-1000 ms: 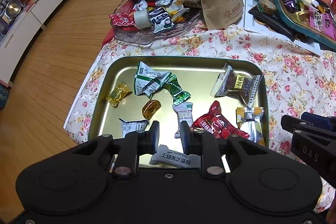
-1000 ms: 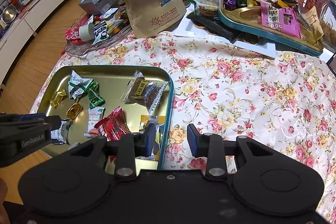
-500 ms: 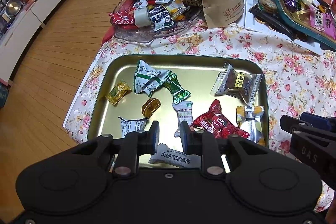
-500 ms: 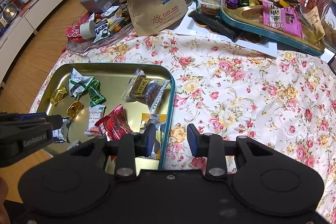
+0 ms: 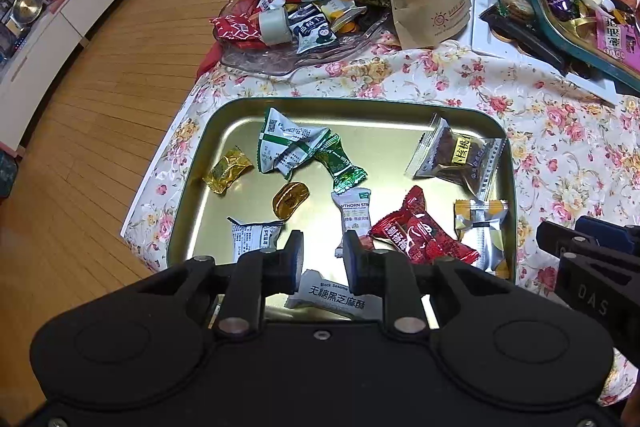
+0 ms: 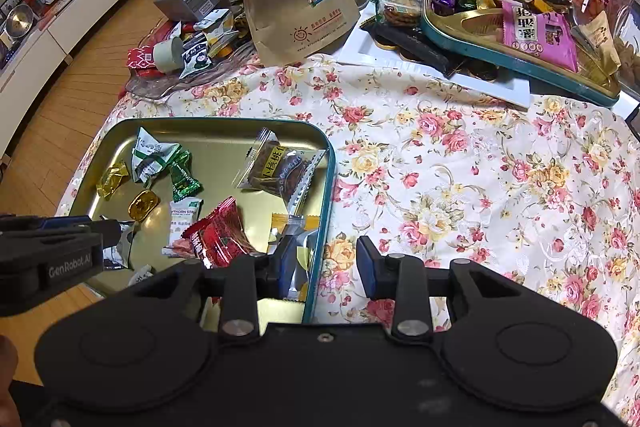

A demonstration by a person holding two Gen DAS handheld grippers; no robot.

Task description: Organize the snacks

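Both grippers hover empty, jaws parted — left gripper (image 5: 322, 253) over the gold tin tray (image 5: 192, 195), right gripper (image 6: 325, 259) astride its rim.

A gold tray (image 6: 224, 135) with a teal rim sits on a cream tablecloth (image 6: 460, 187) patterned with pink roses. In it lie a red wrapper (image 5: 420, 233), a green-and-white packet (image 5: 288, 147) and a gold-foil candy (image 5: 227, 171).

Bare floral-clothed tabletop (image 6: 460, 187) lay open right of the shallow gold metal tray (image 6: 320, 219); cluttered snack piles (image 6: 500, 7) blocked the far side.
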